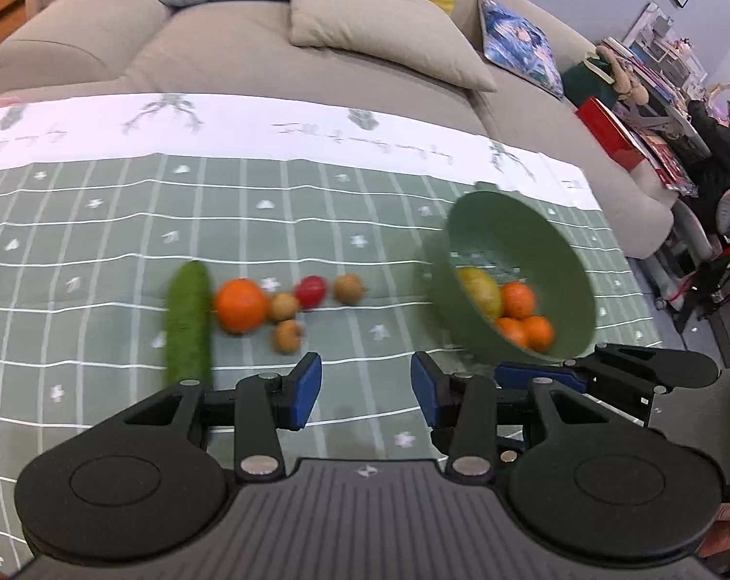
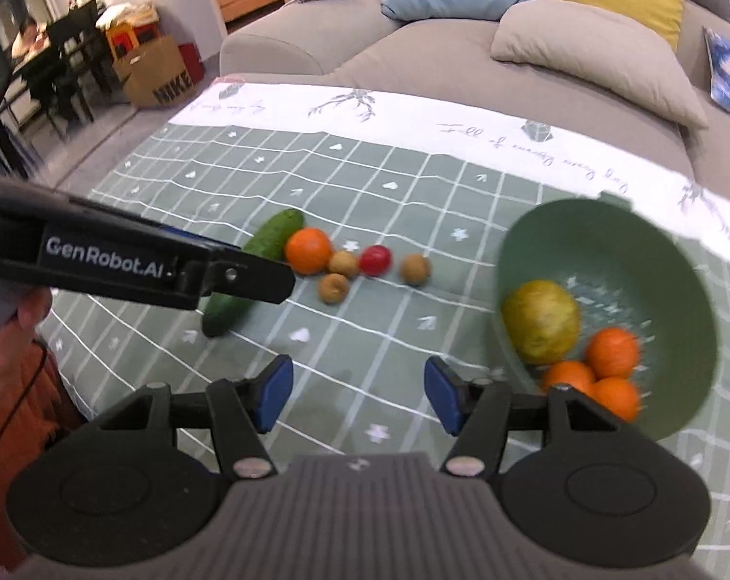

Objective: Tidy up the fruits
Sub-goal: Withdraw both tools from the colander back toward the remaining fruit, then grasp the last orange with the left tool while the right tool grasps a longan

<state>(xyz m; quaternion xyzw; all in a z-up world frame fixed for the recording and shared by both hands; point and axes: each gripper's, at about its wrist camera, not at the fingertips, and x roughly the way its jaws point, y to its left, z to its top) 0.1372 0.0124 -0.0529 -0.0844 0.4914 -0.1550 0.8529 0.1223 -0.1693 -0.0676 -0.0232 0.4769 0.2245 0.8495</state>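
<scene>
A green bowl [image 1: 548,251] stands at the right of the checked cloth, holding a yellow fruit [image 1: 481,290] and three oranges [image 1: 517,299]. It also shows in the right wrist view [image 2: 669,261] with the yellow fruit [image 2: 541,321]. On the cloth lie a cucumber [image 1: 188,324], an orange [image 1: 241,304], a red fruit [image 1: 312,290] and three small brown fruits [image 1: 349,288]. My left gripper [image 1: 367,389] is open and empty, near the cloth in front of them. My right gripper [image 2: 357,394] is open and empty, left of the bowl.
The green checked cloth [image 1: 99,241] covers a low table with a white far border. A beige sofa [image 1: 249,48] with cushions stands behind it. The left gripper's body [image 2: 123,261] crosses the right wrist view over the cucumber [image 2: 268,237]. Chairs and boxes stand further off.
</scene>
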